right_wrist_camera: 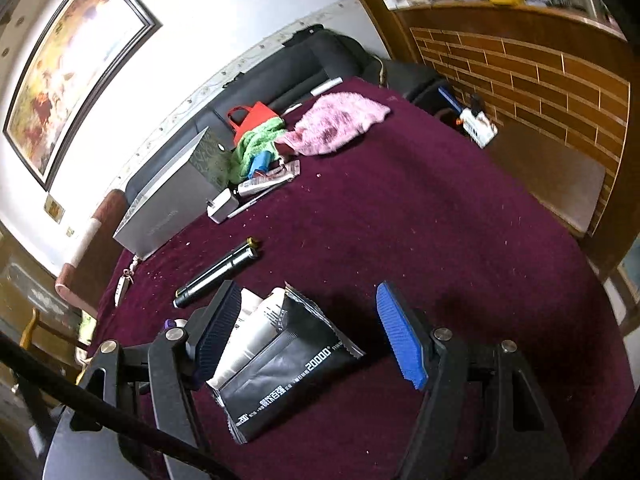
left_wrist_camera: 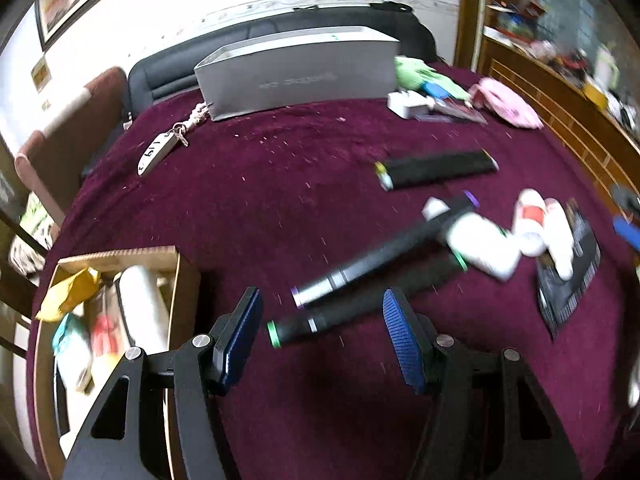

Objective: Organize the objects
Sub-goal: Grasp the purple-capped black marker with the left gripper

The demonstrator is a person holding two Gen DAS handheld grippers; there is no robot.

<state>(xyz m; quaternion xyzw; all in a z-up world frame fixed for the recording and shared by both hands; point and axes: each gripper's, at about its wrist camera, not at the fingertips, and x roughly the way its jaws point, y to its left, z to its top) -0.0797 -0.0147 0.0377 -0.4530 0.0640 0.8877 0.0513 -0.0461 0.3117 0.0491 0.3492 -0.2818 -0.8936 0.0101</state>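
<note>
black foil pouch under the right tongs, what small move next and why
Probably lower the right tongs a little further and close on the black foil pouch. They stand open with the pouch lying flat on the maroon tablecloth between the blue pads, not yet pressed by either one.

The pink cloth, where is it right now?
In the right wrist view the pink cloth lies at the far edge of the dark red table, right beside the green cloth and in front of the black sofa.

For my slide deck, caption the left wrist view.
Open left claw hovers over the green-ringed black marker on the maroon tablecloth.
</note>
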